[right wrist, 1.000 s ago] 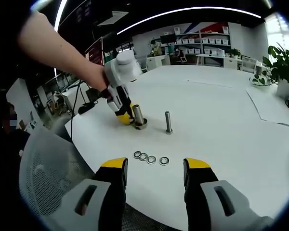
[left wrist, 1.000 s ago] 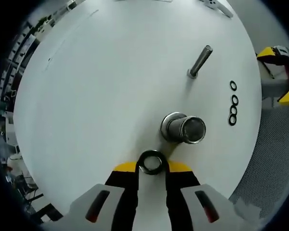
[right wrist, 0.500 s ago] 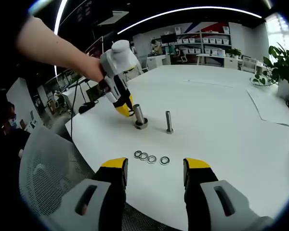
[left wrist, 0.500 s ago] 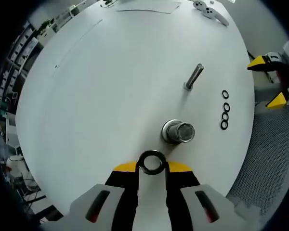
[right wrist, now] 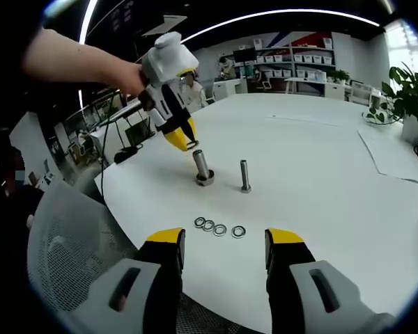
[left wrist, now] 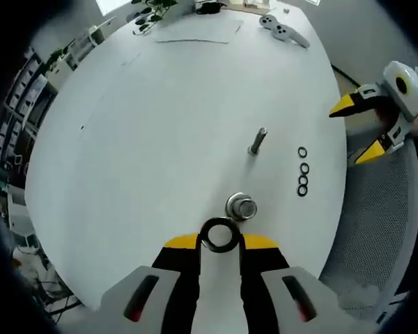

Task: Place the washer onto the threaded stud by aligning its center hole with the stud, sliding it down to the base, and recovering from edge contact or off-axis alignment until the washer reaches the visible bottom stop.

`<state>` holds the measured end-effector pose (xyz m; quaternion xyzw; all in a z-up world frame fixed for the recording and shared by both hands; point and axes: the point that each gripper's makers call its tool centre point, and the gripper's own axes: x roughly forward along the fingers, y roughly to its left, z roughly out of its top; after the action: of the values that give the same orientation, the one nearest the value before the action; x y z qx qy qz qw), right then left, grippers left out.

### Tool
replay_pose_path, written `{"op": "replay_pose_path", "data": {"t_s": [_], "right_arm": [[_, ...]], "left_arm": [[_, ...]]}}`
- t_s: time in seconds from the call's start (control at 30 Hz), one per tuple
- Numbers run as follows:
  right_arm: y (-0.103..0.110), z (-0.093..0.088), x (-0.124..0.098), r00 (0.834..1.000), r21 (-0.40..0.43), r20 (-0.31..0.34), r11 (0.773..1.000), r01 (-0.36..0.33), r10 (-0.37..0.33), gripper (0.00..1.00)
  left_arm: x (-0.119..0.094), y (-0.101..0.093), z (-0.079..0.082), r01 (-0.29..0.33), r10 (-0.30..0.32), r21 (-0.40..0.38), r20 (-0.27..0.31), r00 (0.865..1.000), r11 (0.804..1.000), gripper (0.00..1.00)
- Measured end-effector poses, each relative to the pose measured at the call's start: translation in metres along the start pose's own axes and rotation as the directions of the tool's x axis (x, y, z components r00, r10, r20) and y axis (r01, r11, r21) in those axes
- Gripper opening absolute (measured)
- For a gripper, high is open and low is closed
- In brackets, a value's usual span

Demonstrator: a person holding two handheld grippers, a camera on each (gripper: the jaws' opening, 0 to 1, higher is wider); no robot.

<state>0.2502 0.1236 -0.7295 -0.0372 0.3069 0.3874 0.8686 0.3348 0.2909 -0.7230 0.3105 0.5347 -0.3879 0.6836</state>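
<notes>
Washer (left wrist: 219, 235) pinched flat between left gripper (left wrist: 219, 243) tips, held in the air above thick threaded stud (left wrist: 241, 207) on white table (left wrist: 160, 125). Thin stud (left wrist: 258, 141) beyond. Four spare washers (left wrist: 303, 171) in a row, right. Right gripper (right wrist: 225, 243) spread wide, holding nothing, near table edge.
</notes>
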Motion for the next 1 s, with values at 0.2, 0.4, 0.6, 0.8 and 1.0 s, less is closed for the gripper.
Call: {"op": "replay_pose_path", "data": {"t_s": [0.2,0.4,0.6,0.8,1.0], "right_arm": [[0.0,0.0,0.0,1.0,0.002,0.001,1.0,0.001,-0.001,0.49],[0.0,0.0,0.0,1.0,0.004,0.002,1.0,0.002,-0.002,0.49],[-0.001,0.001,0.0,1.0,0.007,0.004,1.0,0.003,-0.003,0.48],[-0.001,0.001,-0.001,1.0,0.007,0.006,1.0,0.003,-0.003,0.48],[-0.001,0.001,-0.001,1.0,0.014,0.008,1.0,0.005,-0.005,0.48]], "left_arm": [[-0.003,-0.005,0.01,0.017,-0.017,0.035,-0.005,1.0,0.999,0.18],[0.001,-0.012,0.016,0.035,-0.034,0.07,-0.019,0.999,0.997,0.18],[0.005,-0.018,0.018,0.047,-0.045,0.092,-0.03,0.999,0.995,0.18],[0.008,-0.02,0.017,0.053,-0.049,0.105,-0.041,0.998,0.993,0.18],[0.012,-0.022,0.02,0.061,-0.055,0.117,-0.047,0.997,0.991,0.18]]}}
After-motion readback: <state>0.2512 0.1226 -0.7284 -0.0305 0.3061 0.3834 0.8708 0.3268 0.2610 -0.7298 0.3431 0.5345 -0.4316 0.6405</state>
